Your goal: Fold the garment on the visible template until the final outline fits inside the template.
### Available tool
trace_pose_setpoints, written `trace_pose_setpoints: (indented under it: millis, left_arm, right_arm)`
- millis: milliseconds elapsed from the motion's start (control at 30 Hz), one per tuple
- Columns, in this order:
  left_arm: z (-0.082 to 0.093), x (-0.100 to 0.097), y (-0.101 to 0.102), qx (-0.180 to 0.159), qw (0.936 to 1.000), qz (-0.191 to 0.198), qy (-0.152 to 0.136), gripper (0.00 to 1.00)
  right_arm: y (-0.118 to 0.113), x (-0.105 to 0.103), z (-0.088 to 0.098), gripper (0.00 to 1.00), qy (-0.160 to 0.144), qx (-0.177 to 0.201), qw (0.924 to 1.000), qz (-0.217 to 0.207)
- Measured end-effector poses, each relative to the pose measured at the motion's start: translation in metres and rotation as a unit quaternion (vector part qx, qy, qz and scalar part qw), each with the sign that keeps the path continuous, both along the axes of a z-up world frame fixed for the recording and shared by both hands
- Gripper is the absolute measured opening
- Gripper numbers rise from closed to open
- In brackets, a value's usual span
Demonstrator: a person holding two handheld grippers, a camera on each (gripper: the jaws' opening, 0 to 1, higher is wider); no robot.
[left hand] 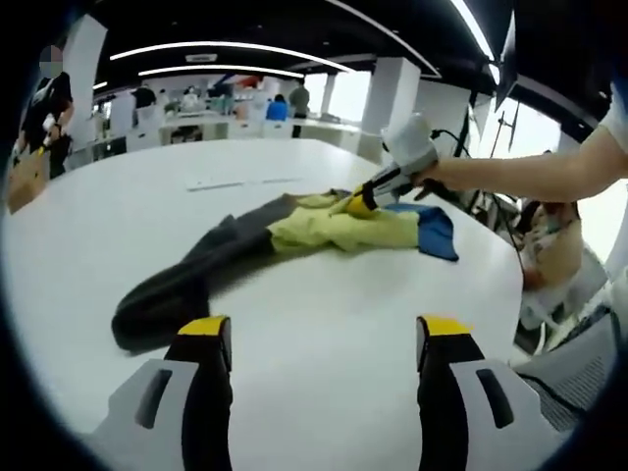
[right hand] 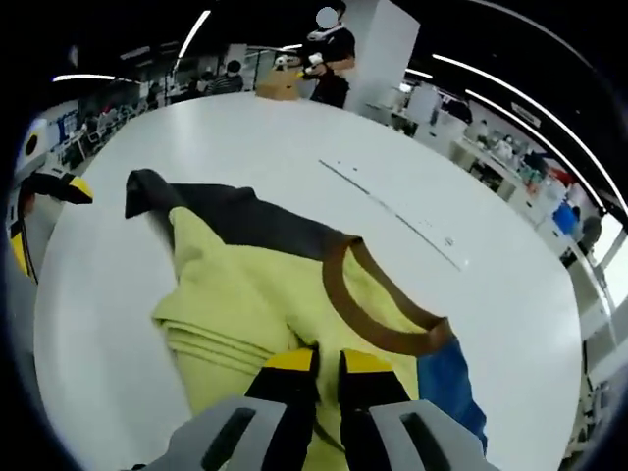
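Garment [left hand: 294, 235] sprawls crumpled across the round white table [left hand: 324, 334], its dark grey sleeve trailing leftward, yellow body in the middle, blue part at the right end; in the left gripper view the left gripper [left hand: 324, 329] hovers with jaws spread wide and nothing between them, the cloth lying well ahead of its yellow-tipped fingers [left hand: 204, 327]; further right the right gripper [left hand: 359, 205], held by a person's hand, presses into the yellow fabric; in the right gripper view its jaws [right hand: 328, 361] sit nearly together, pinching the yellow cloth just below the brown collar [right hand: 378, 309].
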State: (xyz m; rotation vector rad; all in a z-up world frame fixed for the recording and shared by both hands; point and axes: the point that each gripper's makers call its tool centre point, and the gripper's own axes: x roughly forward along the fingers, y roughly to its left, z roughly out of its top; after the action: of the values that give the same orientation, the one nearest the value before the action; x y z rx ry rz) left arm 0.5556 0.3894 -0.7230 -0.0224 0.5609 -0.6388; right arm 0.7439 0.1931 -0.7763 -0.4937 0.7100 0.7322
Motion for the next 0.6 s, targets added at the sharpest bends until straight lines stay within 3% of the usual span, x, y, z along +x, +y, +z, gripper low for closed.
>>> trace_pose_setpoints:
  millis: [200,400,600]
  left_arm:
    - [0.000,0.001,0.000,0.003,1.0000,0.001,0.001,0.71]
    - [0.005,0.005,-0.003,0.004,1.0000,-0.002,-0.005,0.70]
    - [0.008,0.010,-0.009,0.000,1.0000,0.000,-0.003,0.67]
  right_arm:
    - [-0.002,-0.001,-0.001,0.06,0.014,0.025,0.9992,-0.029]
    - [-0.003,-0.005,0.020,0.27,0.022,0.079,0.9952,-0.052]
    - [-0.001,-0.019,0.037,0.40,0.027,0.116,0.9911,-0.058]
